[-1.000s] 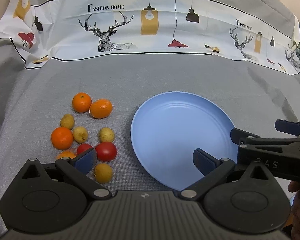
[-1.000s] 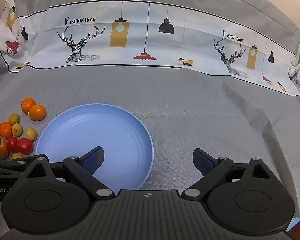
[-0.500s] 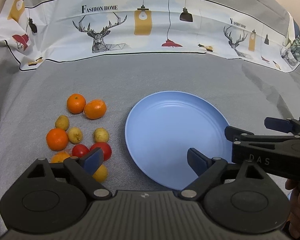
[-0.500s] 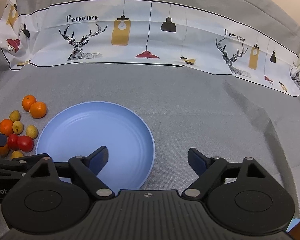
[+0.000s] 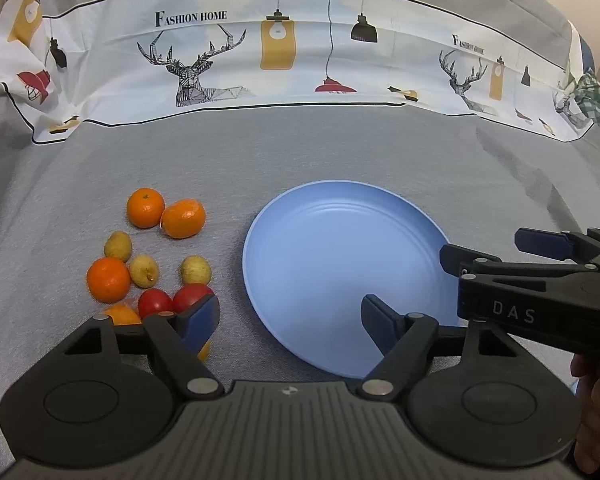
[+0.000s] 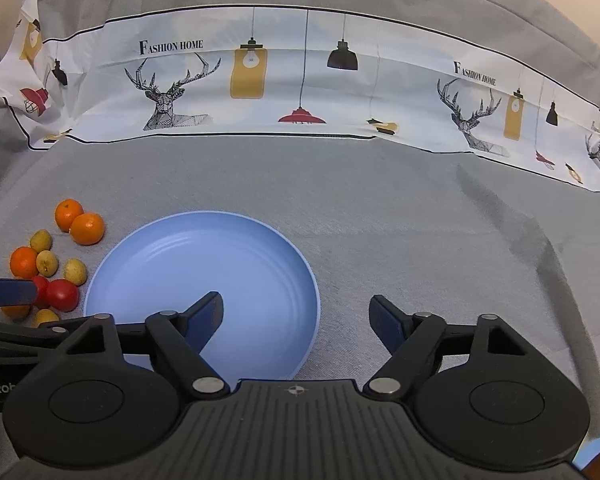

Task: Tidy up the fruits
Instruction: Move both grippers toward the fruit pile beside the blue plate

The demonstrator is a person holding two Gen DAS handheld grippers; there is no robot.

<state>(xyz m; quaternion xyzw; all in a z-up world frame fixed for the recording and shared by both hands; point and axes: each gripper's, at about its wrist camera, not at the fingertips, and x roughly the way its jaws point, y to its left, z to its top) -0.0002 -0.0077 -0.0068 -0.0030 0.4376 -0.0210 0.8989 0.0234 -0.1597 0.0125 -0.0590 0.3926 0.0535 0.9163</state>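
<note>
An empty light-blue plate (image 5: 340, 248) (image 6: 204, 256) lies on the grey cloth. Left of it sits a loose cluster of fruit: oranges (image 5: 145, 207) (image 6: 86, 228), small yellow fruits (image 5: 143, 270) (image 6: 75, 271) and two red tomatoes (image 5: 192, 294) (image 6: 62, 294). My left gripper (image 5: 290, 316) hovers over the gap between the fruit and the plate. Its jaws are closing with nothing between them, and its left finger (image 5: 202, 316) covers part of the nearest fruits. My right gripper (image 6: 296, 310) (image 5: 500, 248) hangs over the plate's right rim, its jaws also closing on nothing.
A white printed cloth (image 5: 276, 52) with deer and lamps runs across the back of the grey surface. A green checked cloth (image 5: 598, 100) shows at the far right. A person's hand (image 5: 596, 400) holds the right gripper. Bare grey cloth stretches right of the plate (image 6: 440, 240).
The jaws of both grippers have narrowed step by step. Both hands have stayed about where they were, and no fruit has moved.
</note>
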